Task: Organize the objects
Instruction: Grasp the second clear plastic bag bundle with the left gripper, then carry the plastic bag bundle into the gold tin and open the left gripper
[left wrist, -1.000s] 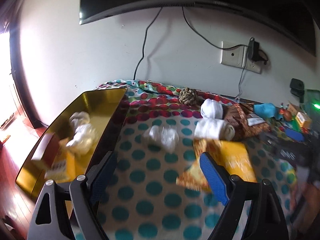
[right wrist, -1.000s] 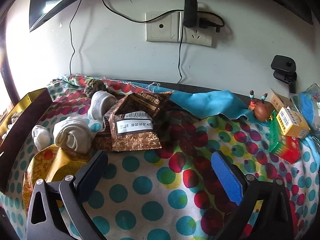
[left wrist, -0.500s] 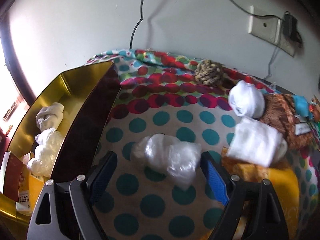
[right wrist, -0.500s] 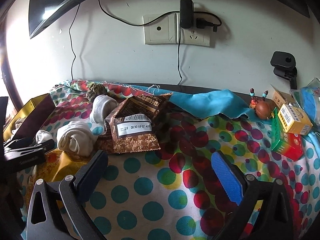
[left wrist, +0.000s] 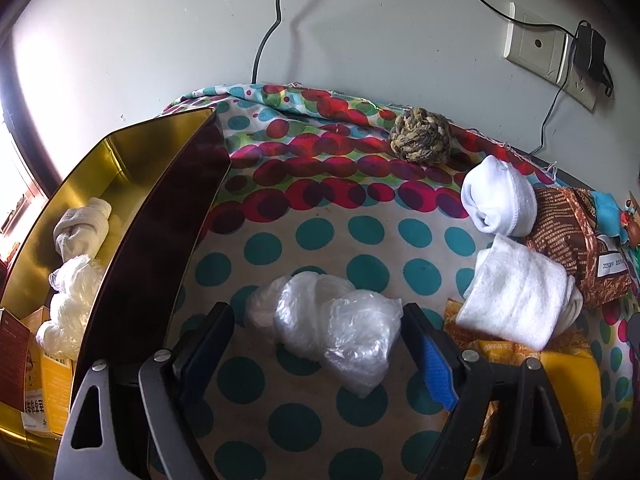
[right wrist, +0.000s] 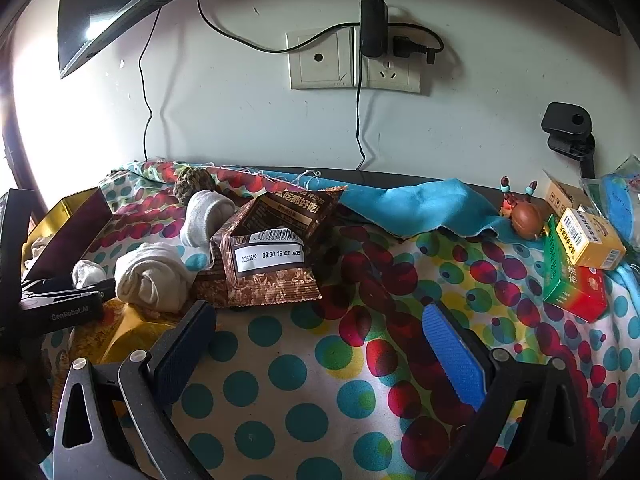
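1. The left gripper point(left wrist: 316, 344) points steeply down at a crumpled clear plastic bag point(left wrist: 332, 328) lying on the polka-dot cloth point(left wrist: 320, 232) that covers the table.
2. Its jaws stand wide, one on each side of the bag; the right-hand jaw sits right at the bag's edge, the left-hand one a little off it, and whether either pad touches cannot be told.
3. Just left of this gripper stands a gold tin box point(left wrist: 132, 160) with a dark outer wall, open at the top.
4. Inside the box lie a knotted white cloth point(left wrist: 82, 228), another crumpled plastic bag point(left wrist: 70, 300) and a yellow carton point(left wrist: 48, 396).
5. To the right of the bag between the jaws, a rolled white towel point(left wrist: 516, 300) rests on a yellow snack packet point(left wrist: 560, 364), touching it.
6. Behind the towel sits a rolled white sock point(left wrist: 498, 200), with a brown snack bag point(left wrist: 576, 240) beside it.
7. A woven rope ball point(left wrist: 420, 136) sits near the wall, well apart from the box.
8. The right gripper point(right wrist: 320, 344) hovers over bare cloth with its jaws wide and nothing between them.
9. Ahead of it lies the brown snack bag, label up.
10. At the far right, a yellow medicine box point(right wrist: 592, 236) leans on a green-and-red box point(right wrist: 572, 280), near a small brown figurine point(right wrist: 524, 216) and a blue cloth point(right wrist: 420, 208).
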Available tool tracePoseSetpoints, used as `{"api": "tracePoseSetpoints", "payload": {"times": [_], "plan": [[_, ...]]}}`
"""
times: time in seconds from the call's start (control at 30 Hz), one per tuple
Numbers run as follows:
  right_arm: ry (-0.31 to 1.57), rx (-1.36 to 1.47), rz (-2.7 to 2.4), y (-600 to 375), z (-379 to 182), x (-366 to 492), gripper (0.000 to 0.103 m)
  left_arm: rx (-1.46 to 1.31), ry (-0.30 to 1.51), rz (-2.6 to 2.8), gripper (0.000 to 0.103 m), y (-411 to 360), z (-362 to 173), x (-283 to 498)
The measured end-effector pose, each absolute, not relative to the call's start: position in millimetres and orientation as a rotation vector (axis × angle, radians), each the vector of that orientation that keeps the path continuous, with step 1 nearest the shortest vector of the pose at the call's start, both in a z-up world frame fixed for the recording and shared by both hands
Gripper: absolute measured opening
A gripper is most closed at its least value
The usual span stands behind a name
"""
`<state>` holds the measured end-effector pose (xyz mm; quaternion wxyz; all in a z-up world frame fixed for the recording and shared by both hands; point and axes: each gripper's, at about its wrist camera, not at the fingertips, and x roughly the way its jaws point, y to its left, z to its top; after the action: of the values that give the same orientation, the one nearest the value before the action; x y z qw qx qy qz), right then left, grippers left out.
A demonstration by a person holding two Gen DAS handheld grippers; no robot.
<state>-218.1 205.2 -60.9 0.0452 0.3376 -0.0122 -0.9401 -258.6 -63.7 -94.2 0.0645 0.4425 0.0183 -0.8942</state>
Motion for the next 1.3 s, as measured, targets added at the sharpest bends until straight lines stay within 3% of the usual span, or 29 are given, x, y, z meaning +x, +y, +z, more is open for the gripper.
{"api": "tracePoseSetpoints", "payload": {"times": [0.1,0.17,0.33,1.0,1.3], "plan": [[-0.038,1.03,-2.87,205.4,-60.9,-218.2,0.103,1.334,0.05,-2.703,0.082,-62.9,-94.2,-258.6],[-0.037,1.031,-2.87,205.3,-60.9,-218.2,0.103,1.328,0.02,-2.722,0.07,-58.1,-92.7,-257.6],[-0.031,1.034,-2.868,205.8,-61.1,-218.1,0.103,1.287,-0.083,-2.745,0.063,-44.4,-87.1,-254.9],[0.002,1.054,-2.867,202.0,-62.0,-219.3,0.103,1.158,-0.171,-2.75,0.061,-39.2,-73.3,-232.1],[0.022,1.071,-2.865,202.2,-63.9,-219.6,0.103,1.013,0.003,-2.826,0.061,-76.3,-21.6,-158.3]]}}
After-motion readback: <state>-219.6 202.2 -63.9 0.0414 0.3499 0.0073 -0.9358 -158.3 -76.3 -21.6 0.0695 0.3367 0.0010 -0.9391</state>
